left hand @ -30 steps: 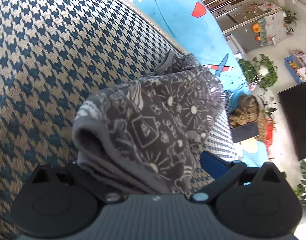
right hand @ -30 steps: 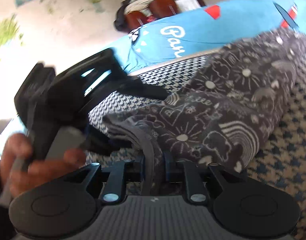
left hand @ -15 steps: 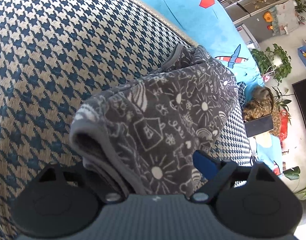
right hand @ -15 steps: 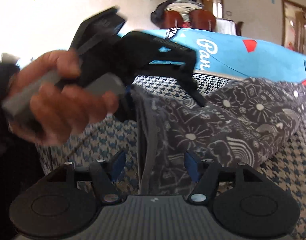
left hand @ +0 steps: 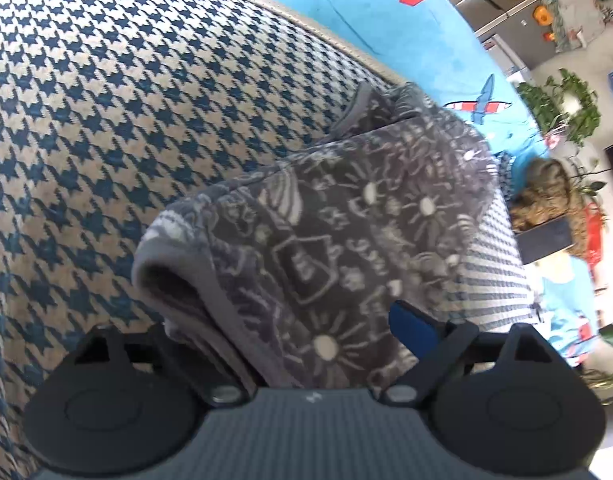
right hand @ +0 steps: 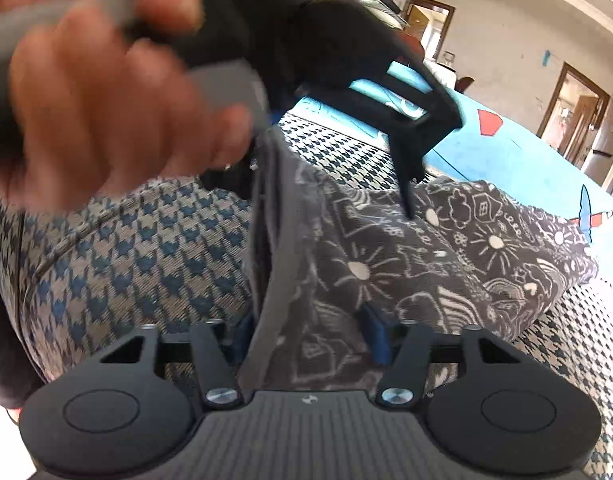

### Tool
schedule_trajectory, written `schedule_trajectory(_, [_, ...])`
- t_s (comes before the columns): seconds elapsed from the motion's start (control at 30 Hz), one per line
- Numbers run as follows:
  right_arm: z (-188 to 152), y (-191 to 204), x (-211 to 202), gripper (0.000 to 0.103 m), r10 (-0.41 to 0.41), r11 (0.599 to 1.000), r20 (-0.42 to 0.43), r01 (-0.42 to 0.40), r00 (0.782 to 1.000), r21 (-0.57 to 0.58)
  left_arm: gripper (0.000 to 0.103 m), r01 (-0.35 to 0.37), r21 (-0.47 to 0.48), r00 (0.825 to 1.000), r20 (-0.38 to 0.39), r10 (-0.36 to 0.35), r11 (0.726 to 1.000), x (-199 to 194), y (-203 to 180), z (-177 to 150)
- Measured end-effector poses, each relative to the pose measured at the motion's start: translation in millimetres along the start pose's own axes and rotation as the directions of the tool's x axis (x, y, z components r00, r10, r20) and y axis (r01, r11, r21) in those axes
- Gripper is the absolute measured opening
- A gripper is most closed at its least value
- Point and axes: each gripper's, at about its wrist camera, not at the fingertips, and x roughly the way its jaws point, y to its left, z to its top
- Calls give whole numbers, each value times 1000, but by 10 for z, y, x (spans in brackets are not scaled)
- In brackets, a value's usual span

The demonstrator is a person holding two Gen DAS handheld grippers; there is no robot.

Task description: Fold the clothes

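A grey garment [left hand: 346, 240] printed with white doodles lies folded in a thick bundle on the houndstooth sofa cushion [left hand: 126, 100]. My left gripper [left hand: 290, 320] stands wide around the bundle's near end. Its blue pad [left hand: 410, 324] rests against the cloth and the other finger is hidden under it. In the right wrist view a hand [right hand: 106, 100] holds that left gripper [right hand: 322, 180] over the garment [right hand: 446, 260], whose grey hem rises up between its fingers. My right gripper [right hand: 310, 332] is closing on the hem end, with cloth filling the gap between both blue pads.
A bright blue blanket [left hand: 366, 32] with a red shape and a plane print covers the sofa back behind the cushion [right hand: 146, 248]. Potted plants [left hand: 562, 108], a fridge and a dark cabinet stand in the room beyond. A dark sleeve fills the lower left of the right wrist view.
My right gripper rolled, let go of the narrow hem it held, and now closes on a wider part of the garment. The hand with the left gripper looms closer in its view.
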Motion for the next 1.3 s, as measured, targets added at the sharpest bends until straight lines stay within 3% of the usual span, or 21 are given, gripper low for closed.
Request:
schedule_trajectory(0.07, [8, -39, -11, 36, 8, 1000, 9, -8, 1000, 10, 85, -27, 25, 1000, 15, 26, 999, 34, 0, -28])
schedule_trajectory(0.2, [28, -80, -48, 26, 30, 1000, 27, -30, 999, 4, 34, -62, 84, 997, 57, 58, 994, 9, -8, -57])
schedule_trajectory(0.3, [77, -179, -90, 24, 74, 995, 50, -78, 996, 68, 24, -56, 88, 993, 105, 47, 995, -85, 51, -76])
schedule_trajectory(0.63, [424, -175, -90, 21, 238, 945, 140, -262, 961, 193, 22, -143, 107, 969, 219, 117, 984, -640, 103, 97])
schedule_trajectory(0.9, [906, 111, 135, 18, 387, 878, 214, -429, 897, 211, 21, -202, 38, 950, 252, 186, 979, -1222, 588, 470])
schedule_trajectory(1.03, [1090, 261, 357, 18, 456, 842, 202, -494, 867, 218, 21, -248, -10, 941, 235, 244, 969, -1356, 915, 605])
schedule_trajectory(1.13, [1108, 318, 473, 23, 482, 837, 164, -508, 861, 206, 26, -231, -82, 949, 201, 243, 970, -1329, 1165, 609])
schedule_trajectory(1.2, [1072, 318, 488, 25, 489, 840, 145, -510, 860, 188, 35, -249, -113, 946, 185, 266, 962, -1261, 1258, 559])
schedule_trajectory(1.27, [1022, 226, 516, 33, 505, 832, 131, -521, 853, 191, 41, -307, -108, 928, 185, 323, 945, -1204, 1271, 503])
schedule_trajectory(1.3, [1000, 167, 520, 36, 509, 830, 125, -524, 852, 193, 49, -346, -103, 913, 193, 359, 933, -1190, 1262, 471])
